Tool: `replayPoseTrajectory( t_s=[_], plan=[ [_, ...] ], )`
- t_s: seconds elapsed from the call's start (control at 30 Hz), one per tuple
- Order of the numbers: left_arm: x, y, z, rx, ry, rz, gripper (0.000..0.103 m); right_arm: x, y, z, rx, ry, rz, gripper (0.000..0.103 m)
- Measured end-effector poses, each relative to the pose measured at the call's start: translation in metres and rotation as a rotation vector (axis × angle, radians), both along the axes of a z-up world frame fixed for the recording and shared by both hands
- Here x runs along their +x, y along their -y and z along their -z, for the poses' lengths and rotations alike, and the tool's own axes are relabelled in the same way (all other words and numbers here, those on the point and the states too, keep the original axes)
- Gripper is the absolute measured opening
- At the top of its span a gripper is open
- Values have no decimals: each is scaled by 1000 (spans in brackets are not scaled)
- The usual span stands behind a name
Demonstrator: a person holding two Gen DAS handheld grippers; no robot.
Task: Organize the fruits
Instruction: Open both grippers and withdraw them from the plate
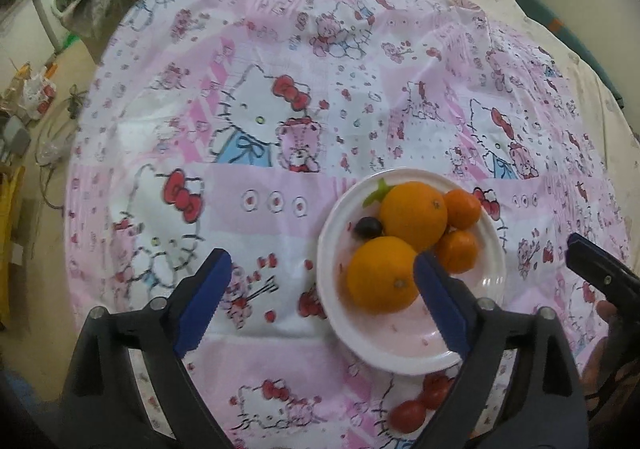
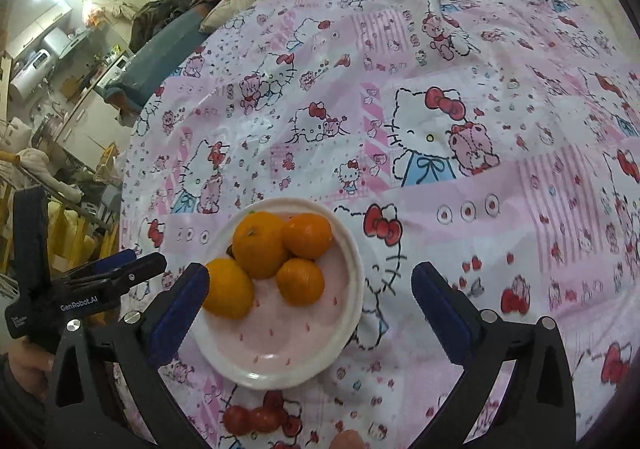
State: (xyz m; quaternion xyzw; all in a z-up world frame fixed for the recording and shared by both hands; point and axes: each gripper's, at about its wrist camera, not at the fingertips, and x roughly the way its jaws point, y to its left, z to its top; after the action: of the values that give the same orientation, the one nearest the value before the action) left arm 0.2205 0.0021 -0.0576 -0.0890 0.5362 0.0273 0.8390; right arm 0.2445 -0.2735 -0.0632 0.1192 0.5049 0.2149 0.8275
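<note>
**Both claws wide, fruit plate between them**

Going left to right from my left wrist view: my left gripper (image 1: 322, 273) is spread wide, nothing between the pads, hovering over the Hello Kitty tablecloth (image 1: 256, 121). Its right finger overlaps the near rim of the white plate (image 1: 490, 281). On the plate: a green leafy bit (image 1: 378, 191) at the far rim, a dark grape (image 1: 369, 227), a big orange (image 1: 414, 215) behind, a second orange (image 1: 380, 275) in front, touching it, then two mandarins (image 1: 462, 209) on the right, one behind the other. Cherry tomatoes (image 1: 408, 413) lie on the cloth just beside the plate's near rim, off the plate. Far right, my right gripper (image 1: 600, 273) pokes in; can't judge its opening from here.

Right wrist view: left gripper body sits at the left edge, then my right gripper (image 2: 310, 287) is also open wide and empty, left finger just over the plate rim beside the front orange. Tomatoes sit near the bottom, below the plate.
</note>
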Motion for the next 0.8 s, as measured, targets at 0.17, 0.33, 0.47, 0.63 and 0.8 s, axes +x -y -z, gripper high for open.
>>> replayPoseTrajectory(
  t_s=[0.17,0.33,0.47,0.63,0.8],
  plan=[
    [-18,-3,-7,13,18,-10,90,-23,6,-7,-10,14,35,103],
    [-39,-1,-16,23,41,13,90,-47,10,-10,3,6,42,103],
    [-56,2,-19,20,53,34,90,-67,9,-12,3,4,41,103],
    [-78,6,-21,44,70,48,90,-88,9,-12,-1,0,39,103],
    [-92,10,-20,30,66,55,90,-110,9,-11,-10,-2,44,103]
  ],
)
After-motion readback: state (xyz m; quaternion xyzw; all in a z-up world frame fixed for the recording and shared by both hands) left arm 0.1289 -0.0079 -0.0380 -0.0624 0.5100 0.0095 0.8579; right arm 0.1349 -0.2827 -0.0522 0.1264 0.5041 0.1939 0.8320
